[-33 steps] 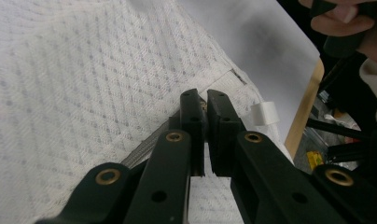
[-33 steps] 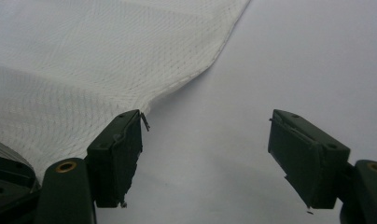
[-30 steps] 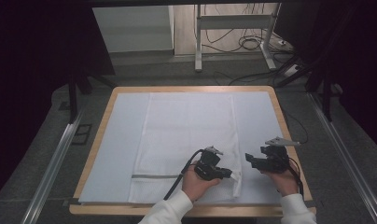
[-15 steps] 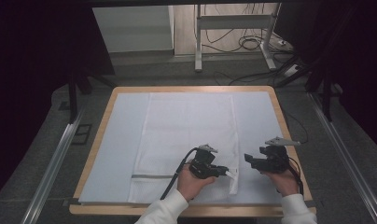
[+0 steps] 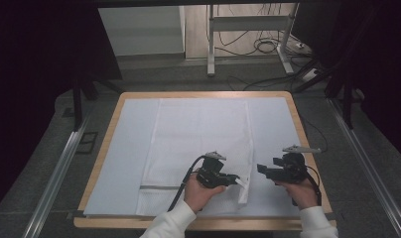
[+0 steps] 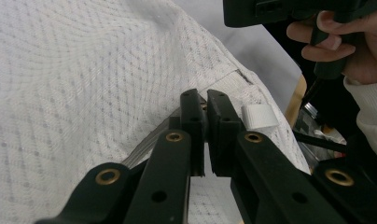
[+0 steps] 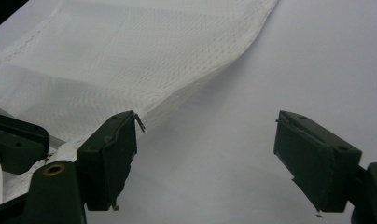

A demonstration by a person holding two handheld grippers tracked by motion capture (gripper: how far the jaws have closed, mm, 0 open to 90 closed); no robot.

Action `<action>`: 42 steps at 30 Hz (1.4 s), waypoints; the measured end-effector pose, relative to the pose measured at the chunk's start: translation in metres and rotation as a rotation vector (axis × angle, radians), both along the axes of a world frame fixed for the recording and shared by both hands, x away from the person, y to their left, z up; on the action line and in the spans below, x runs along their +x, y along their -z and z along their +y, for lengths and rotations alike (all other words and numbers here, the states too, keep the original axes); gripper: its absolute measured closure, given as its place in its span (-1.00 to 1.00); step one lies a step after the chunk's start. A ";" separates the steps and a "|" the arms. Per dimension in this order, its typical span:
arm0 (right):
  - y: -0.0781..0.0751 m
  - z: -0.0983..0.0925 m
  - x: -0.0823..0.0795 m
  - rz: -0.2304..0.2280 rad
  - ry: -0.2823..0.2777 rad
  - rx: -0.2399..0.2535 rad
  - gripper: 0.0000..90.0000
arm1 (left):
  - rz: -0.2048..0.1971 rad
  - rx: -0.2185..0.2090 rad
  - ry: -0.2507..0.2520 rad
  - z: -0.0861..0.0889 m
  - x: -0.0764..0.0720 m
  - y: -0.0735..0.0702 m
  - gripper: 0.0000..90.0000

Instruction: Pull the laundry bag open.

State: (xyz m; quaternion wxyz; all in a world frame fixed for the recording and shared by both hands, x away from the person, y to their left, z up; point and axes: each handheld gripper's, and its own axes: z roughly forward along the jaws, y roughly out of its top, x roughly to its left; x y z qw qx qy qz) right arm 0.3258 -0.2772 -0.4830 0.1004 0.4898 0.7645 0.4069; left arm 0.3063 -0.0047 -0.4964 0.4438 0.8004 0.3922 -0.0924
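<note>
I count two tongs in my two hands: my left tongs (image 5: pixel 236 179) and my right tongs (image 5: pixel 260 169), each with two black jaws and one cable trailing off. There is one white mesh cloth (image 5: pixel 201 134), carrying one grey stripe (image 5: pixel 161 187) near its close end and one small white loop tab (image 6: pixel 260 116) at its hem. Under it lies one pale blue sheet (image 5: pixel 275 121), and all of it sits on one wooden bench (image 5: pixel 114 116)
</note>
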 end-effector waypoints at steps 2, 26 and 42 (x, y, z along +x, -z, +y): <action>-0.001 -0.001 0.000 0.007 0.003 0.013 -0.53 | -0.002 -0.002 -0.002 0.001 0.000 0.000 0.92; 0.007 0.027 0.009 0.173 -0.016 0.100 -0.51 | -0.005 0.006 0.009 -0.005 -0.002 0.002 0.92; 0.019 0.046 0.012 0.233 -0.050 0.093 -0.45 | -0.007 0.009 0.013 -0.008 -0.004 0.003 0.92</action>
